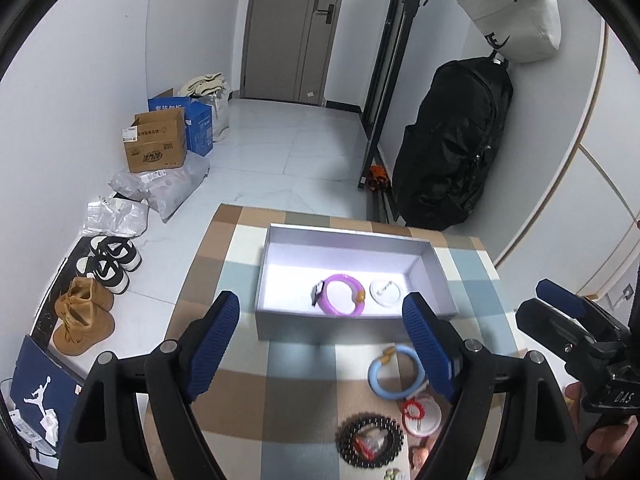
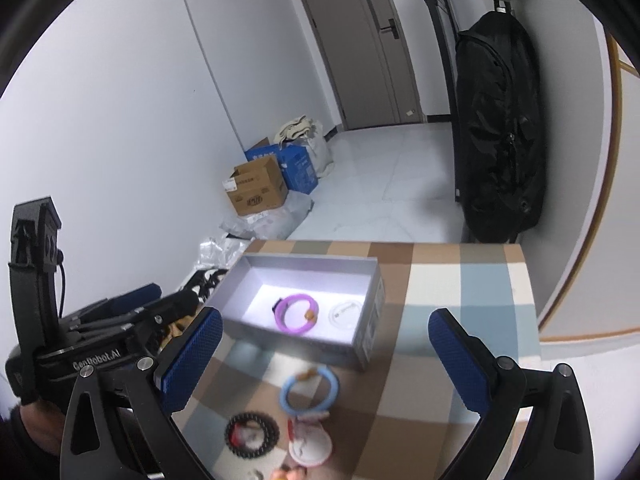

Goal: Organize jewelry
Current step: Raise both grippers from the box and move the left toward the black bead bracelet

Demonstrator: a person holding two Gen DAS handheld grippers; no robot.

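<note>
jewelry: purple bangle [image 1: 343,295] in box [image 1: 276,256]; blue bangle [image 1: 395,373], beads [image 1: 369,441] on checked cloth [image 1: 304,392]; both grippers [image 1: 320,344] [image 2: 324,360] spread, empty.

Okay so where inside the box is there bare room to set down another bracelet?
The gray box's far half and left end are bare. Its near-right part is crowded: the purple bracelet beside a white round piece. Both tongs, left and right, are open and empty.

White walls [image 1: 80,80] enclose a pale tiled floor [image 1: 280,140] leading to a grey-brown door [image 1: 296,28]. Cardboard boxes [image 1: 156,144], shoes [image 1: 112,260] and what may be parcels line the left wall; a black backpack [image 1: 452,140] hangs right.
</note>
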